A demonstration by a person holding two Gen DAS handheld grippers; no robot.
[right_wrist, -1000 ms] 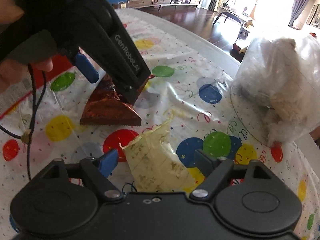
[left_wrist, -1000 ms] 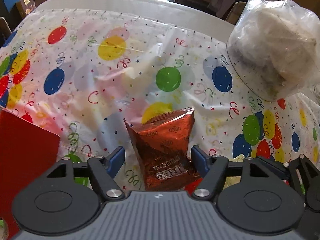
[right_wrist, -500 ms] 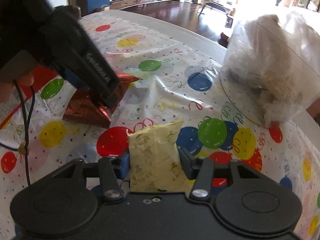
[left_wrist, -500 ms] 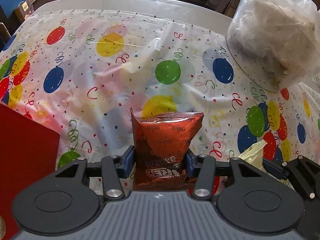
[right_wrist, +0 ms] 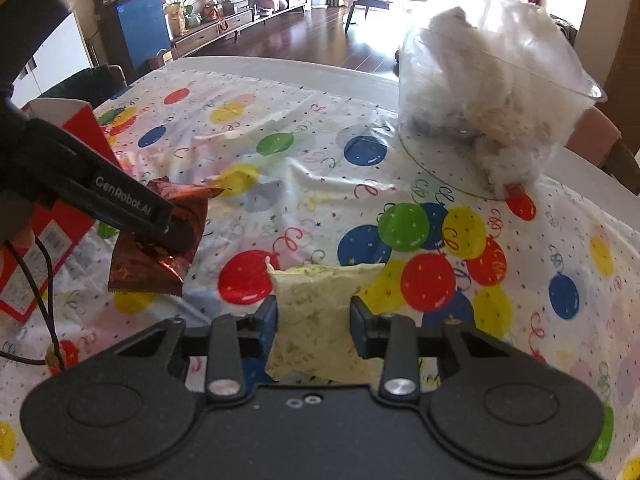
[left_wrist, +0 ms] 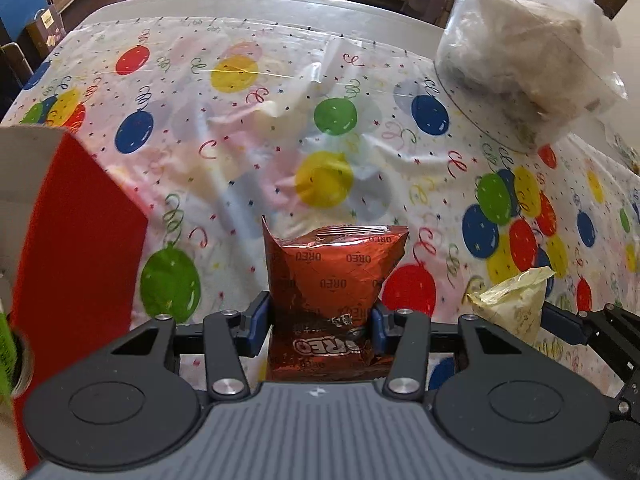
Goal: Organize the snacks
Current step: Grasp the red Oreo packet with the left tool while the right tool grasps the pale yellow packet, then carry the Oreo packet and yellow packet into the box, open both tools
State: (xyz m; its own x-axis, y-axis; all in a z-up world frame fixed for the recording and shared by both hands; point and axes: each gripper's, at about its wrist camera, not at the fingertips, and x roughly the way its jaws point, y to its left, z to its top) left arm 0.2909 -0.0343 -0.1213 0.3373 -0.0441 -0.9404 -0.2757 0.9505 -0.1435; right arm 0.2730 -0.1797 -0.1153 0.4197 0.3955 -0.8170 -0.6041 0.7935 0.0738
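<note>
My left gripper (left_wrist: 322,322) pinches the Oreo pack (left_wrist: 334,284); my right gripper (right_wrist: 313,322) is closing on the yellow pack (right_wrist: 320,312), pads already pressing its sides. I should squeeze gently and carry both level. Each pack sticks forward from between its jaws, above the tablecloth (left_wrist: 248,152); the red box (left_wrist: 76,240) waits left.

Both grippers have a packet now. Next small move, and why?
Probably carry both packets toward the red box on the left. The left gripper pinches the Oreo packet, the right gripper, jaws closing, squeezes the yellow packet, and the box looks like the nearest container.
</note>
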